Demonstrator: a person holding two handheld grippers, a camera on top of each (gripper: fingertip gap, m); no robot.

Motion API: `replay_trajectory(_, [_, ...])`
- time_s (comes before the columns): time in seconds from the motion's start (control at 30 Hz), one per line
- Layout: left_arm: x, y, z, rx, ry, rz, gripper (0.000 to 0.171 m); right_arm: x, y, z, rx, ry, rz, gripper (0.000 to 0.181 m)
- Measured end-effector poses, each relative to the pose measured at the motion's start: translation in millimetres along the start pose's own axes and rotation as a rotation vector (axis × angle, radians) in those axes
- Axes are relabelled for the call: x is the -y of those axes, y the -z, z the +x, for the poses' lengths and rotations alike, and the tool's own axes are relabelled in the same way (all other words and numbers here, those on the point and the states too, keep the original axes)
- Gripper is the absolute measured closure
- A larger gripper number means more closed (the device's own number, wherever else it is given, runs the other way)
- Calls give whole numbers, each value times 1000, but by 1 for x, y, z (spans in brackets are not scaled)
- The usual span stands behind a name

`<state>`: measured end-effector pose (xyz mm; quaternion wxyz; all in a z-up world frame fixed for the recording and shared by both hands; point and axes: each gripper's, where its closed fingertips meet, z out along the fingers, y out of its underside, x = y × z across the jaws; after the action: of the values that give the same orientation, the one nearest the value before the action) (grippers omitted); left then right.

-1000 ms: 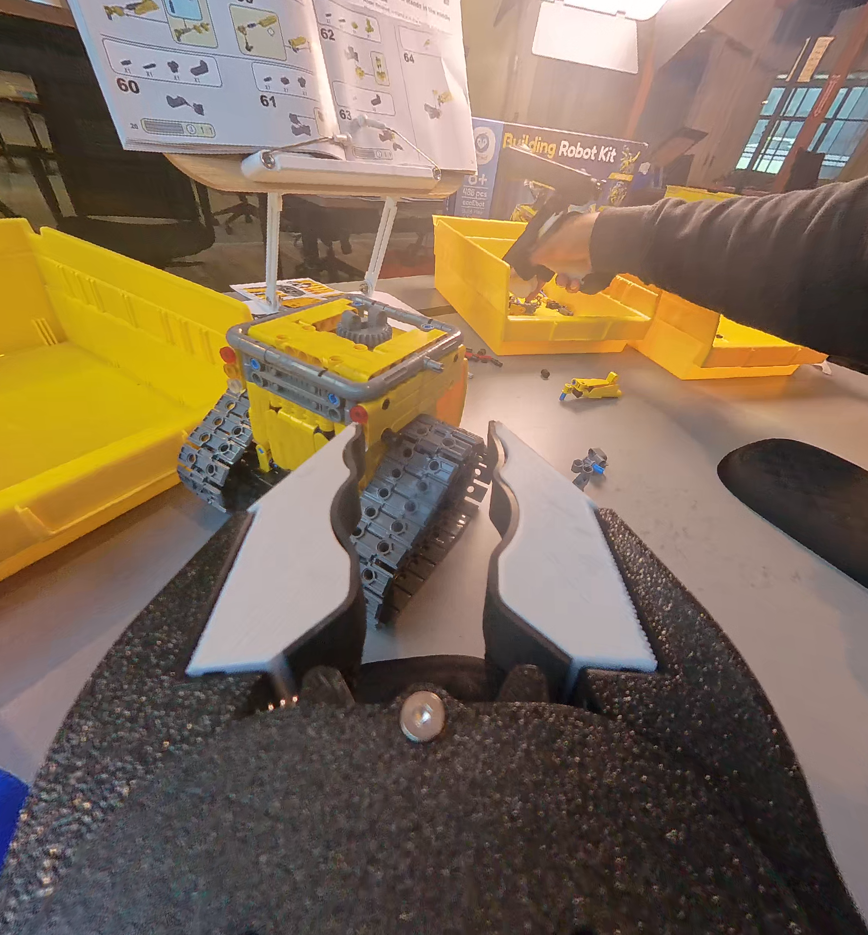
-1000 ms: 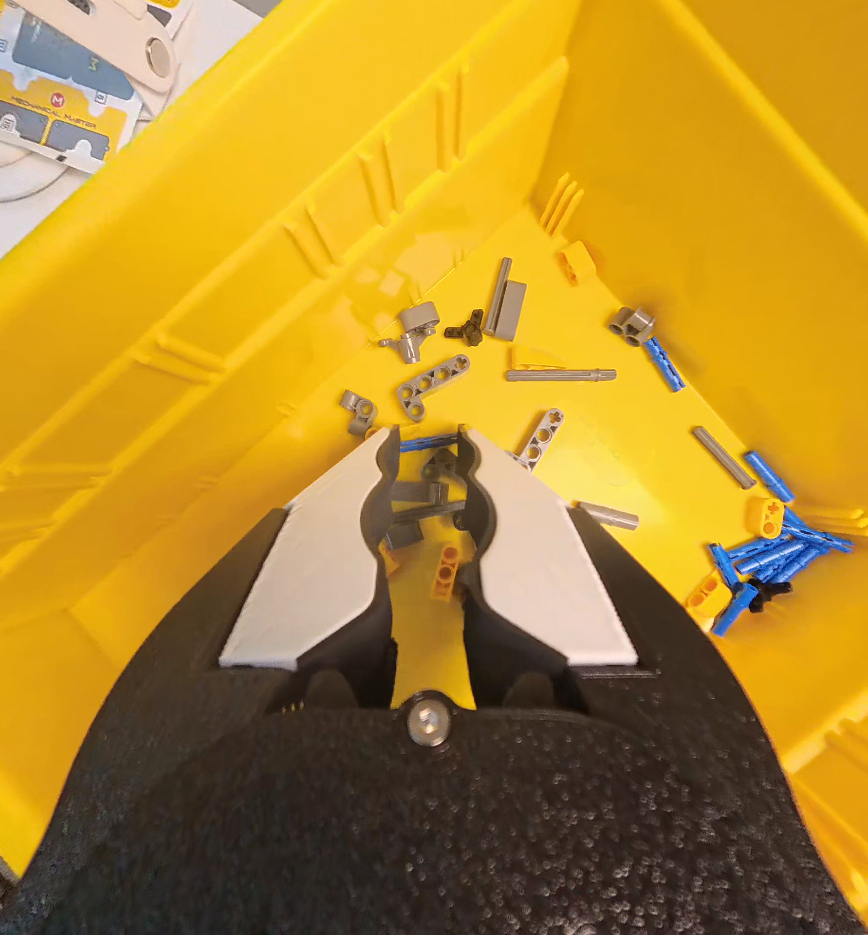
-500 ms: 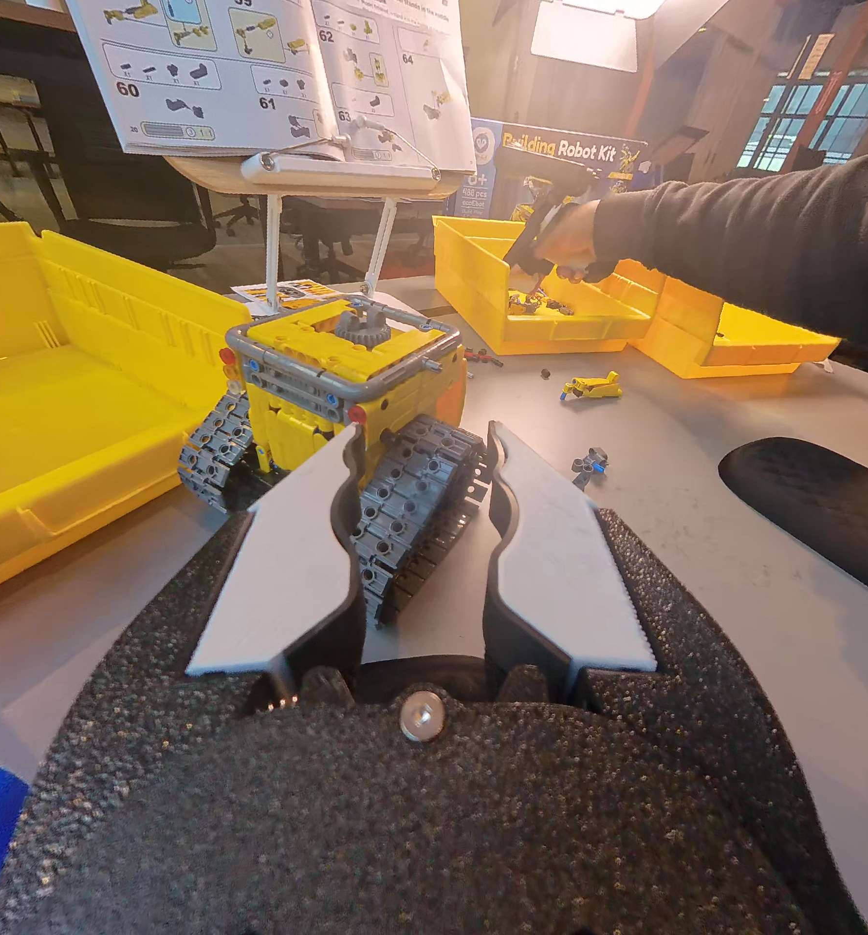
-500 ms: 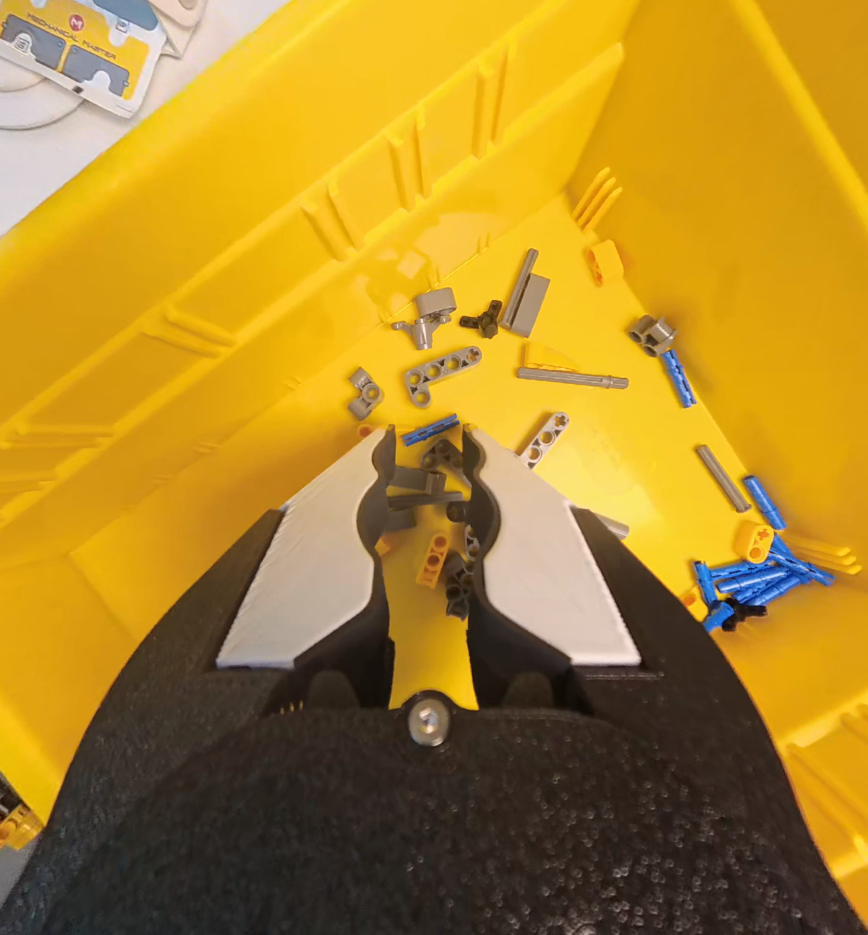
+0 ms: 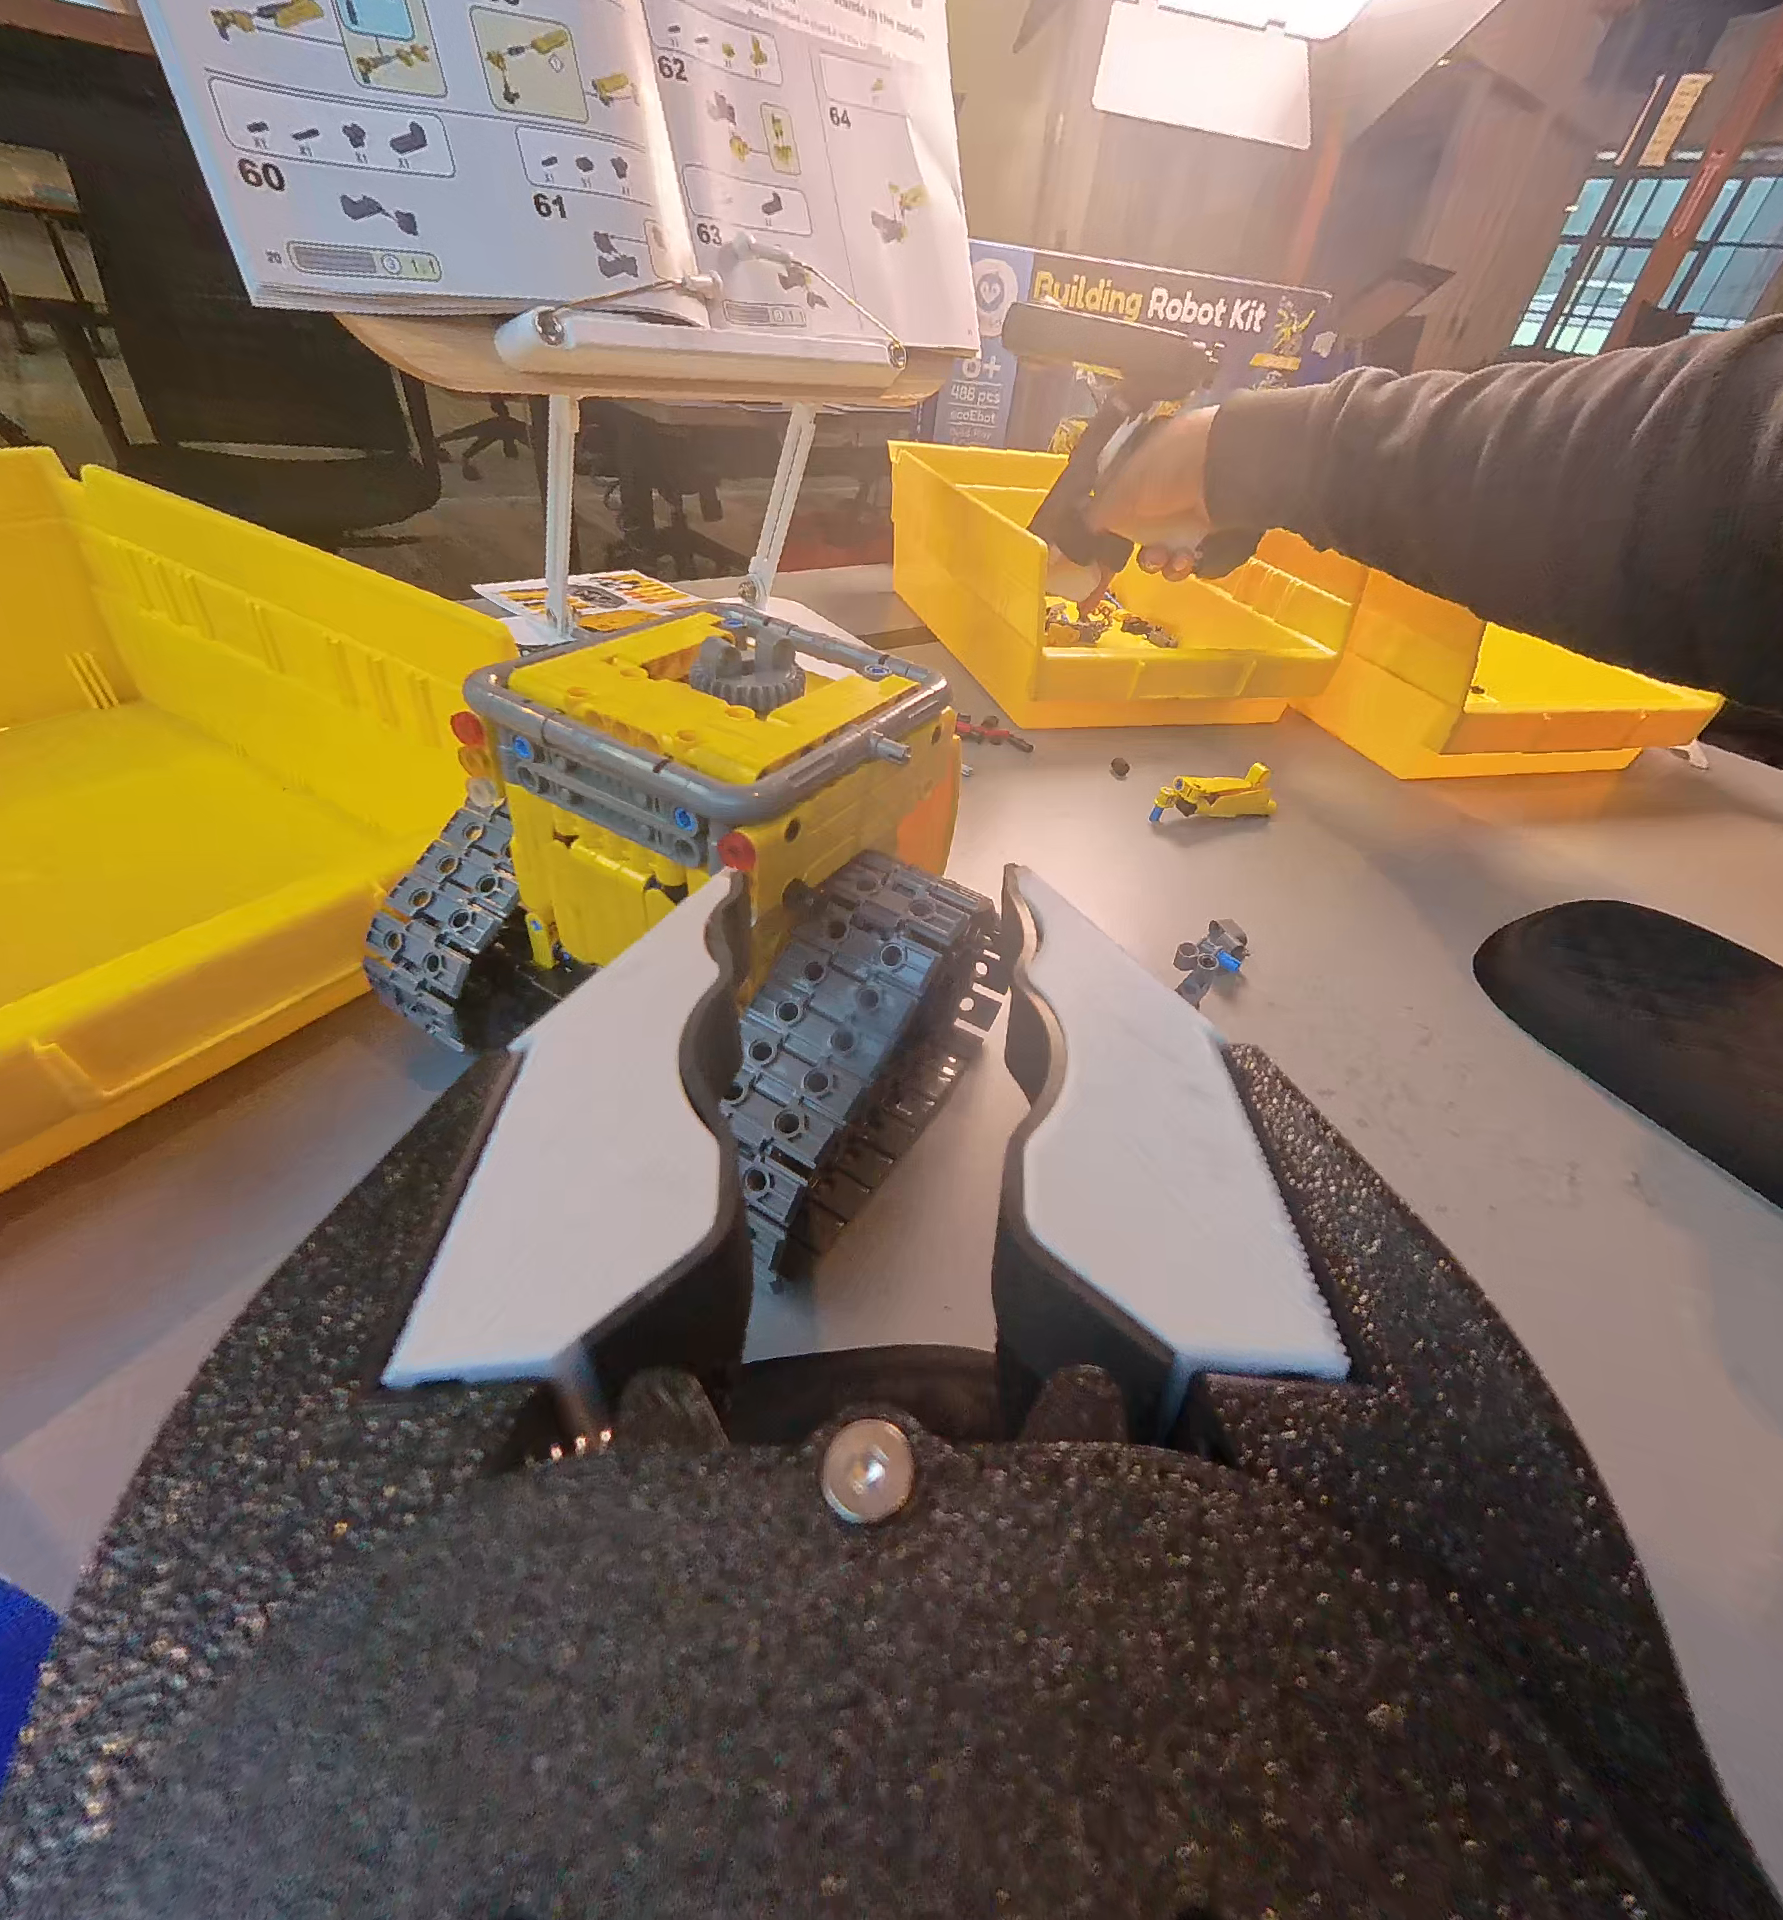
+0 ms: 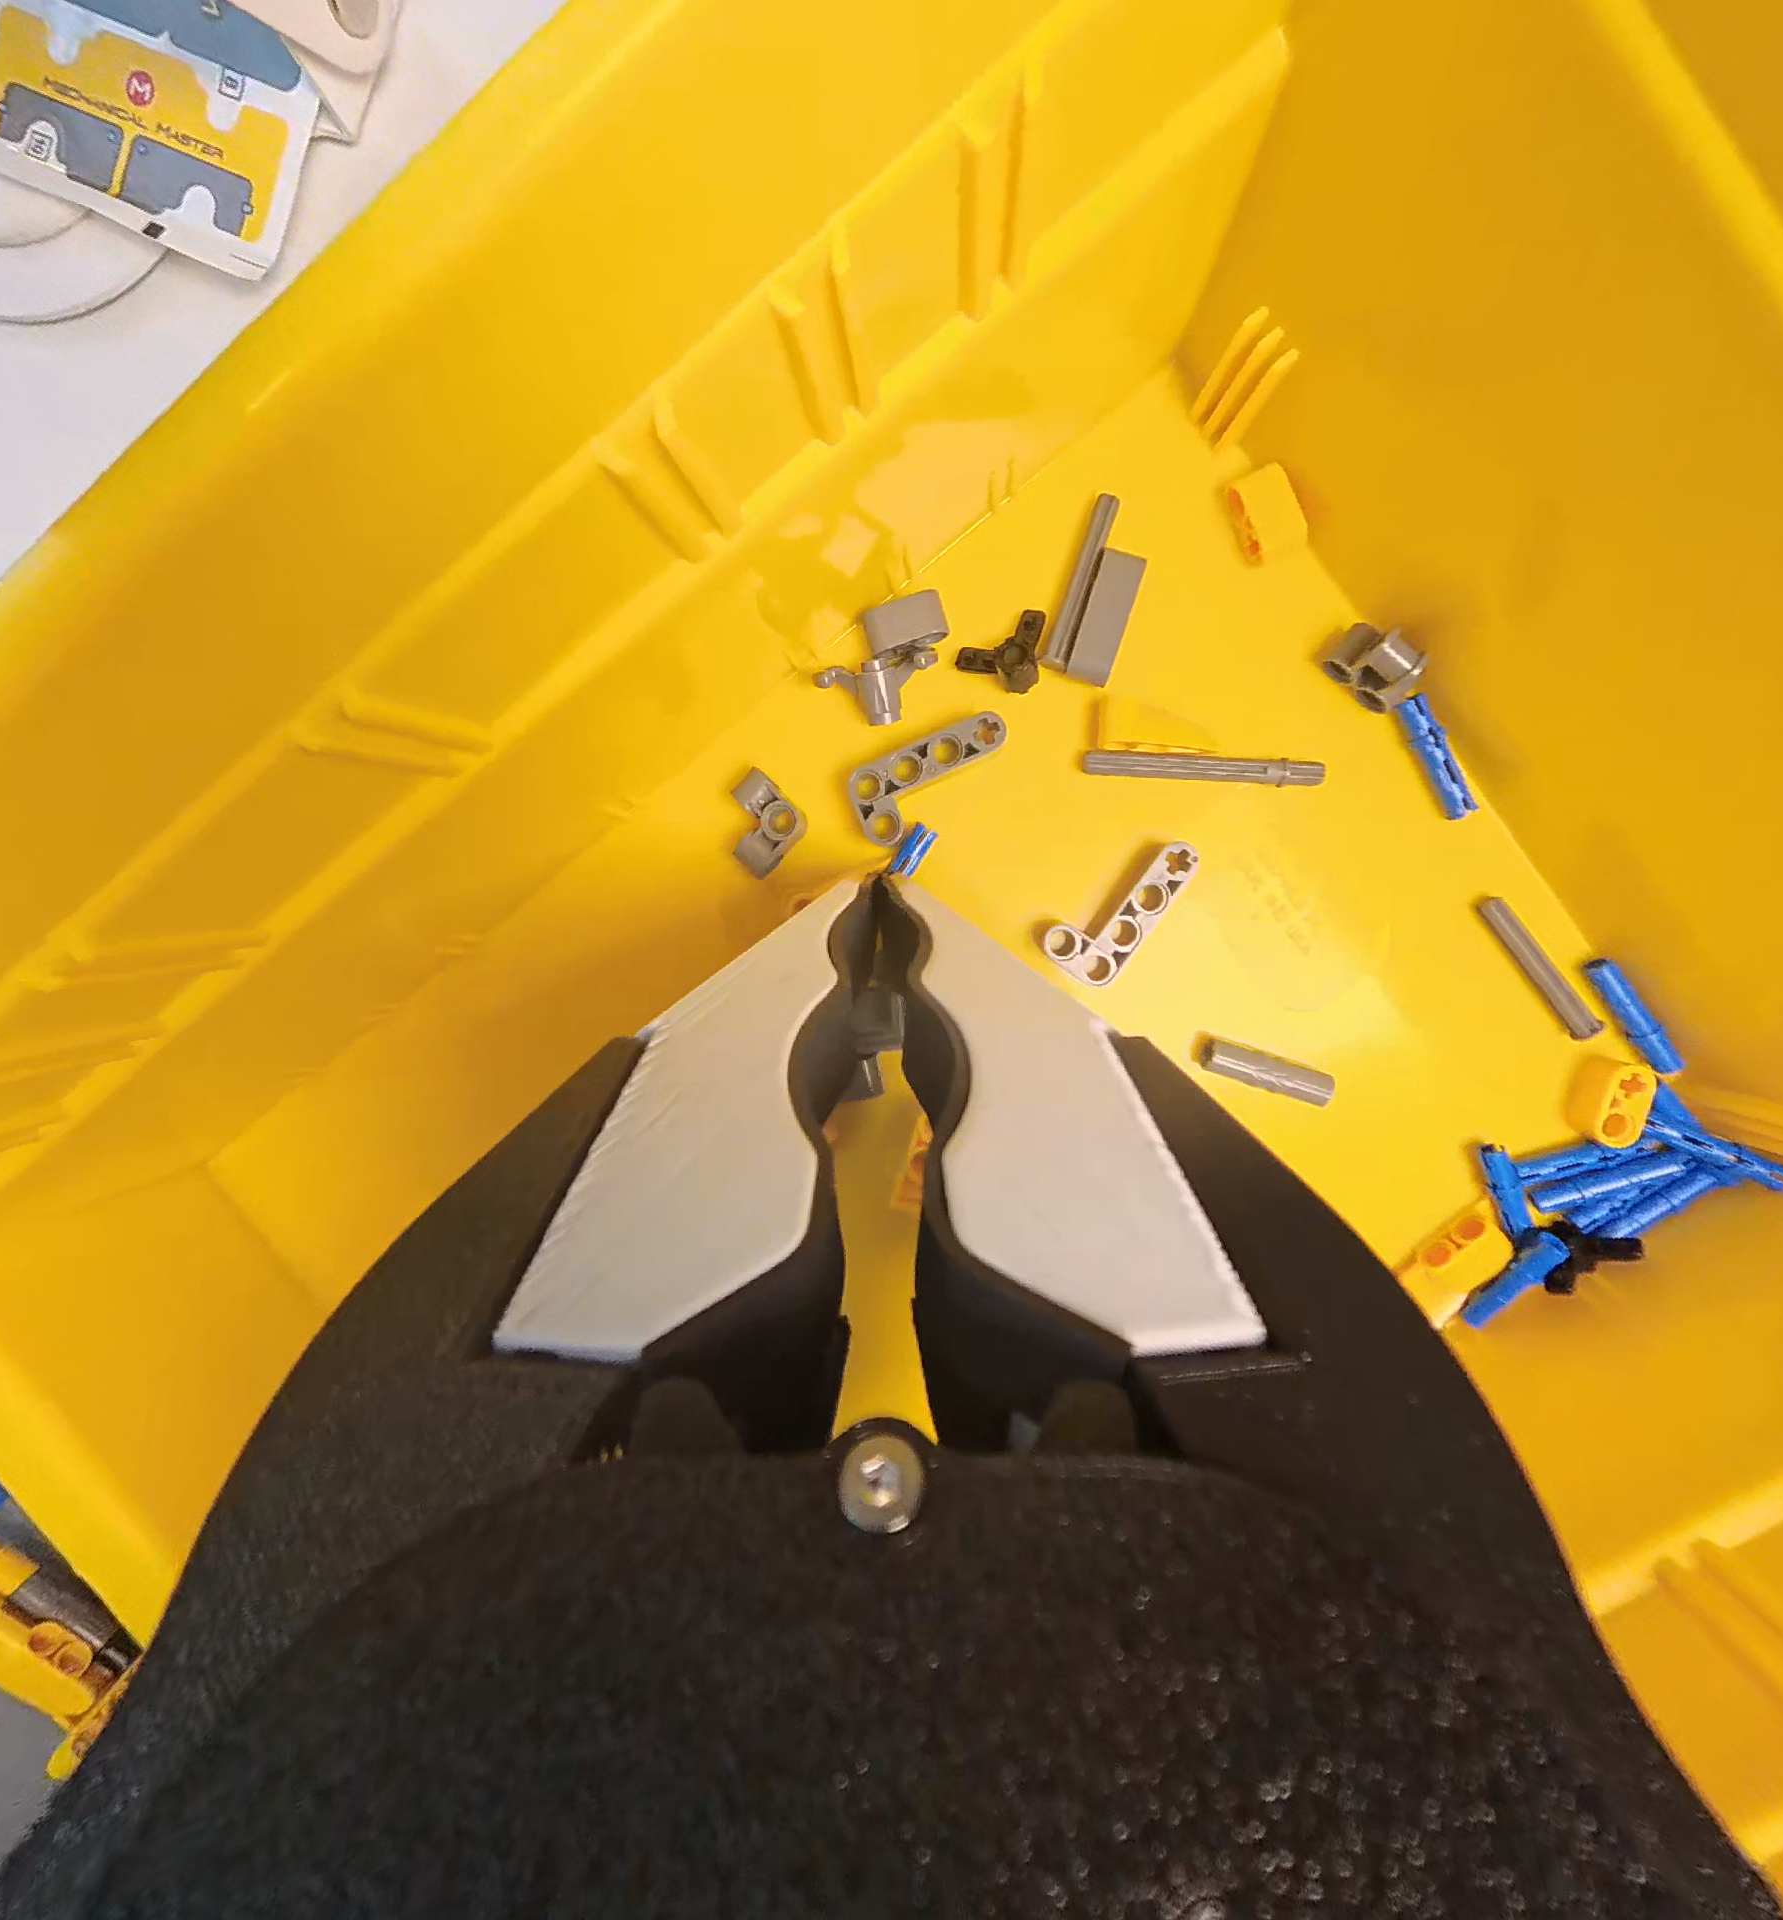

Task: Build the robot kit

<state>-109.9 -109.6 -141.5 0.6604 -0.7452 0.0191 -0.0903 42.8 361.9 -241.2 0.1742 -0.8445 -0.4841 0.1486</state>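
Right gripper [image 6: 879, 891]: inside the yellow parts bin [image 6: 575, 540], fingertips now drawn together on a small dark grey piece [image 6: 871, 1013] that sits pinched in the hollow between them; half a second ago the same jaws stood apart over a loose cluster of pieces on the bin floor, so the closing marks a pick just made, though how firmly the piece is seated cannot be told. Near the fingertips on the bin floor: a short blue pin [image 6: 912, 845] just beyond them, a grey angled beam [image 6: 918, 769], a second grey angled beam [image 6: 1126, 914] to one side, a grey axle [image 6: 1204, 769], and a heap of blue pins [image 6: 1635, 1195] in the bin's far corner. Left gripper [image 5: 871, 904]: jaws apart, gripping nothing, placed as it was a second ago, straddling the grey track [image 5: 845, 1039] of the yellow tracked model [image 5: 700, 769] without visibly touching it. Model stands on the grey table [image 5: 1386, 1091], beside a large empty yellow tray [image 5: 139, 831] and in front of the open instruction booklet [image 5: 554, 156] on its stand. Beyond the model, a person's sleeved arm [image 5: 1541, 488] reaches to the parts bin.
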Motion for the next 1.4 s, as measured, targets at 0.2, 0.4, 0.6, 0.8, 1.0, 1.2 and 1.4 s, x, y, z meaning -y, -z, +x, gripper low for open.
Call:
replay_trajectory(0.2, [1,1,1,-3,-3,5,125,4,19,-7,17,34,62,181])
replay_trajectory(0.4, [-1,-1,4,-6,-24,-6,125,4,33,-12,-16,63,80,179])
replay_trajectory(0.6, [1,1,3,-4,-23,4,125,8,7,5,-93,14,47,174])
replay_trajectory(0.8, [1,1,2,-5,-10,8,125,4,-1,3,-66,-15,1,176])
replay_trajectory(1.0, [1,1,3,-9,-10,4,125,1,0,5,-56,-47,-2,169])
replay_trajectory(1.2, [1,1,2,-9,-4,6,125,2,1,0,-9,-26,11,156])
replay_trajectory(1.4, [0,0,1,-8,-1,1,125,-2,-1,8,-20,-47,-1,167])
